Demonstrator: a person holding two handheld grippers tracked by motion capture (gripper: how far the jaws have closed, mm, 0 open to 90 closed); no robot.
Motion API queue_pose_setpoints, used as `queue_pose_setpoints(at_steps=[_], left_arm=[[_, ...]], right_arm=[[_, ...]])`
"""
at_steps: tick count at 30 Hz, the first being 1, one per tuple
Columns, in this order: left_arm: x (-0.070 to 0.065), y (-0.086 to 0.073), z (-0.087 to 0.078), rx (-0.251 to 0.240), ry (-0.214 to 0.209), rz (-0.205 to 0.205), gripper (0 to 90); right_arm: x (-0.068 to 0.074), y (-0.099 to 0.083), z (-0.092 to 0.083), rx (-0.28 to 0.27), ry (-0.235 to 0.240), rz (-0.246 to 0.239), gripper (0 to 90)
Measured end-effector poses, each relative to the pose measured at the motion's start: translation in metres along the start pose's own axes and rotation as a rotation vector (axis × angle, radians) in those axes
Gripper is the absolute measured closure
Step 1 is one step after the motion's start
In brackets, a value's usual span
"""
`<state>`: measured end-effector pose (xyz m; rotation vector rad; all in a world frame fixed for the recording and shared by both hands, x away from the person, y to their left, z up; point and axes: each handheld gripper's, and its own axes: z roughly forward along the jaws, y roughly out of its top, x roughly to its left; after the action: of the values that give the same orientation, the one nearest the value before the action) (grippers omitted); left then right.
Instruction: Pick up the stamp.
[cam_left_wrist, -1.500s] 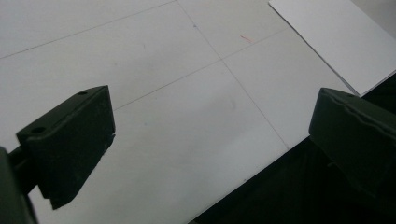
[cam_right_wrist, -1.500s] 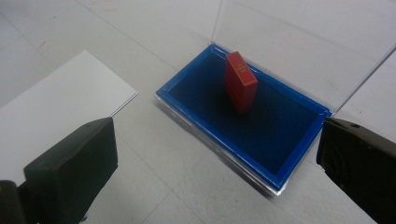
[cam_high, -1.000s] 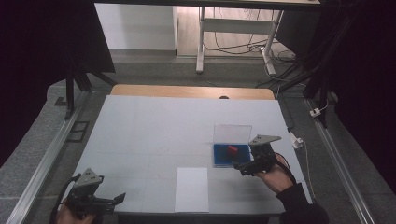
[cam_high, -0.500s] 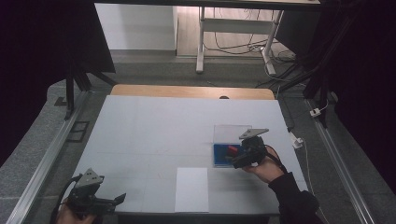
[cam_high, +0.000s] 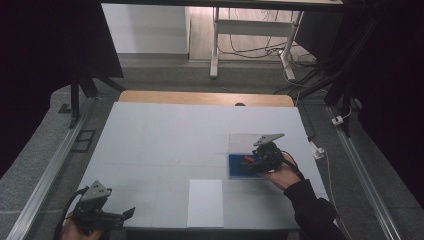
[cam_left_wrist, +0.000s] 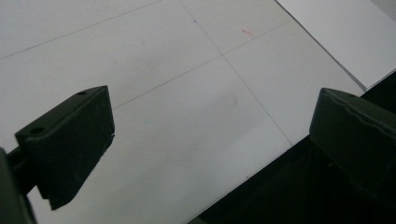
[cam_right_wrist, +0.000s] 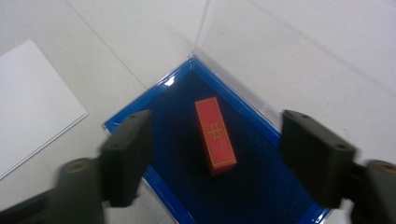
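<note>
Left gripper (cam_high: 131, 212): lower left of the high view, at the table's (cam_high: 165, 135) near edge; jaws wide apart, nothing between them, bare tabletop beneath.

White sheet (cam_high: 205, 202): lower centre, flat on the table, between the two grippers.

Blue-lined case (cam_high: 237, 169): centre right, open, its clear lid (cam_high: 242, 143) lying or standing behind it, hard to tell which.

Red block (cam_right_wrist: 215, 135): a small rectangular bar with a gold line pattern, lying on the blue lining, mid-frame in the right gripper view.

Right gripper (cam_high: 252, 166): centre right, over the case; jaws have just been closing, not touching the block that lies between them.
</note>
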<state>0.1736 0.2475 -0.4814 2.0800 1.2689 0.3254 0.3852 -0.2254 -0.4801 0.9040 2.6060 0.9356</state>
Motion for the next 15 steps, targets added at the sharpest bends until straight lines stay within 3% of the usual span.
queue_pose_setpoints(at_steps=[1,2,3,5,15], left_arm=[[-0.0001,0.0,0.0001,0.001,0.0,0.001,0.3],[-0.0003,0.0,0.0001,0.001,0.0,0.002,0.3],[-0.0004,0.0001,0.0002,0.001,0.002,0.004,0.3],[-0.0006,0.0001,0.0004,0.003,0.001,0.005,0.3],[-0.0011,0.0004,0.0008,0.008,0.002,0.013,0.3]], right_arm=[[0.0,0.0,0.0,0.0,0.0,0.0,33.7],[-0.0018,0.0004,0.0001,0.006,0.01,-0.003,42.1],[-0.0018,0.0004,0.0001,0.006,0.01,-0.003,42.1],[-0.0041,0.0006,0.0005,0.011,0.032,-0.002,51.6],[-0.0067,0.0023,0.0017,0.011,0.07,-0.021,72.6]])
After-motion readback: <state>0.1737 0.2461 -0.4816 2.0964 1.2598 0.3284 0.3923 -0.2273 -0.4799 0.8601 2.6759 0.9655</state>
